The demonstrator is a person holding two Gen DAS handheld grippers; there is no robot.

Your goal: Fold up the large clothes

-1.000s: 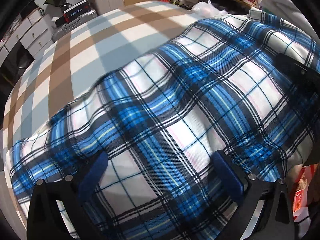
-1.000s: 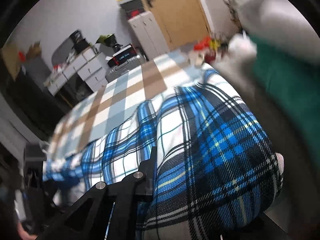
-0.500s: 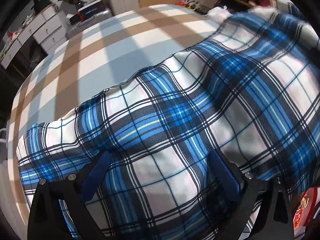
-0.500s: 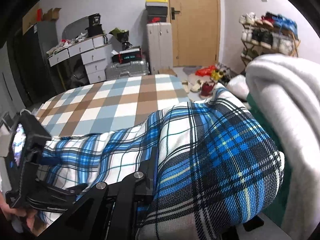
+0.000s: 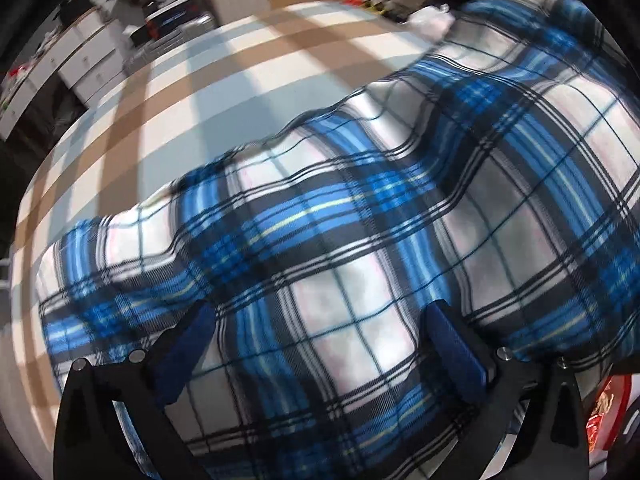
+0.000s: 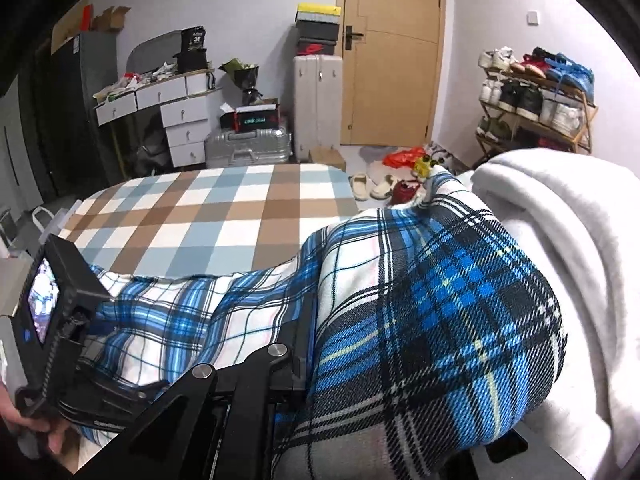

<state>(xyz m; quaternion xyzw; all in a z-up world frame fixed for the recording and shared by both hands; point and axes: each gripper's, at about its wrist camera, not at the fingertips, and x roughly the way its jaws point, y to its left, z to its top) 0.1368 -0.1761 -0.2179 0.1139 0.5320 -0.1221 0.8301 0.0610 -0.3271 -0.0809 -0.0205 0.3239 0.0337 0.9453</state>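
Observation:
A blue, white and black plaid garment (image 5: 360, 240) lies across the near part of the bed (image 5: 224, 92), which has a brown, blue and white checked sheet. My left gripper (image 5: 320, 320) points down at the garment, its blue pads (image 5: 188, 344) wide apart, open, with cloth bulging between them. In the right wrist view the same plaid garment (image 6: 420, 320) is bunched and draped over my right gripper (image 6: 316, 320), which is shut on it. Only one black finger (image 6: 304, 340) shows; the other is hidden by cloth. The left gripper's body (image 6: 52, 320) with a small screen stands at the left, held by a hand (image 6: 24, 432).
A thick grey-white blanket (image 6: 560, 240) lies at the right beside the garment. Past the bed are a silver suitcase (image 6: 248, 148), white drawers (image 6: 180, 116), a wooden door (image 6: 392, 52), a shoe rack (image 6: 536, 104), and slippers (image 6: 372, 186) on the floor.
The right gripper rolled level and rose with the cloth in it. The garment's far edge drew nearer, baring more checked sheet. The left gripper's body came into the right wrist view.

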